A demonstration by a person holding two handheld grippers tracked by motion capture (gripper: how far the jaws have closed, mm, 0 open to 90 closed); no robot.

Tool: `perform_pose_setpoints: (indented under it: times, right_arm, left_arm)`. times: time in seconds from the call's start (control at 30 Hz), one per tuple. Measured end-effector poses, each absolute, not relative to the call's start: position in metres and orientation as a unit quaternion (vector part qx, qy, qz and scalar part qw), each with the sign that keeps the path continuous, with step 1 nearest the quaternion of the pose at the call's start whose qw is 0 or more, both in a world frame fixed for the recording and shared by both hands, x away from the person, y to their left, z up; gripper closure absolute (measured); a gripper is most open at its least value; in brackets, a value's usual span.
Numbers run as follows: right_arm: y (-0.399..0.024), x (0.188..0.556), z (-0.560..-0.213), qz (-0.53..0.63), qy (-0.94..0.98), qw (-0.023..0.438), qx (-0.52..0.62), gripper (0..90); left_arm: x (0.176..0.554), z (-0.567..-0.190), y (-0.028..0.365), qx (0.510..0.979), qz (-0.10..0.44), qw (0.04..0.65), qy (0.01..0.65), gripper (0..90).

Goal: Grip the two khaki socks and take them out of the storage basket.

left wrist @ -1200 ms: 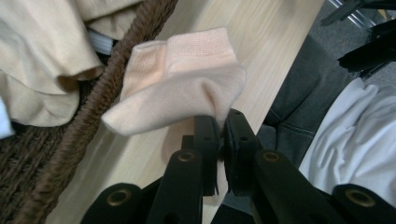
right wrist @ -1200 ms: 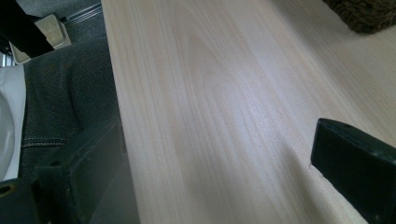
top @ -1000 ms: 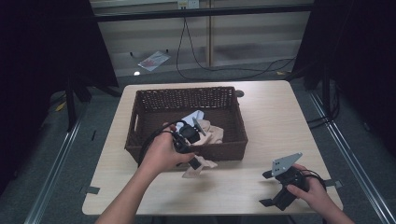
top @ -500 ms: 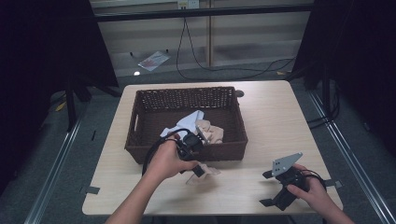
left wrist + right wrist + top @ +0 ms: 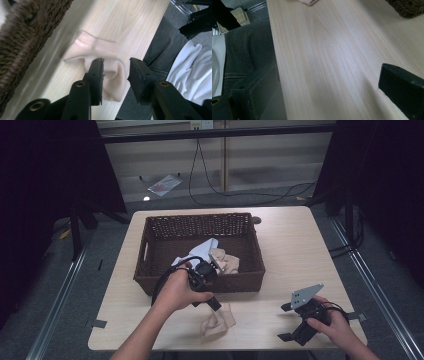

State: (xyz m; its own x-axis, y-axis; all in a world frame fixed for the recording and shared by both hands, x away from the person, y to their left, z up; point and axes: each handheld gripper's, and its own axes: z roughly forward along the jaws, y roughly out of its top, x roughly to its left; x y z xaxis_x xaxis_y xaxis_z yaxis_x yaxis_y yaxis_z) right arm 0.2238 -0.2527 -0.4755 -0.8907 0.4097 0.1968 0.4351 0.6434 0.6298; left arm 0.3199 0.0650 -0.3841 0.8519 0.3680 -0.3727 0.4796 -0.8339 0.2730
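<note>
Lab-style recording booth | black curtains point(image 5: 45, 195) at both sides | loose black cables point(image 5: 225, 195) across grey floor | metal floor rails point(image 5: 60, 305) | lone pale wooden tabletop point(image 5: 295, 245)

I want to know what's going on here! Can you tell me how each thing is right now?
Basket: upright on the table, holding clothes.
Clothes: crumpled inside the basket.
Beige cloth: lying crumpled on the table, outside the basket.
Left gripper: open, jaws over the beige cloth.
Right gripper: open, holding nothing.
</note>
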Motion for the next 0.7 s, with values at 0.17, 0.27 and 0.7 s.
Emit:
perform_pose_setpoints:
  times: [0.17,0.27,0.7]
  right_arm:
    - [-0.253,0.224,-0.475,-0.353,-0.906,0.017,-0.232,1.9]
    - [-0.253,0.224,-0.476,-0.353,-0.907,0.017,-0.231,1.8]
    - [-0.253,0.224,-0.475,-0.353,-0.906,0.015,-0.232,1.9]
  left_arm:
    - [0.321,-0.373,0.065,0.944,-0.15,0.187,0.225,54.7]
    - [0.322,-0.365,0.066,0.944,-0.151,0.191,0.224,49.5]
    - [0.336,-0.331,0.07,0.944,-0.127,0.194,0.235,21.8]
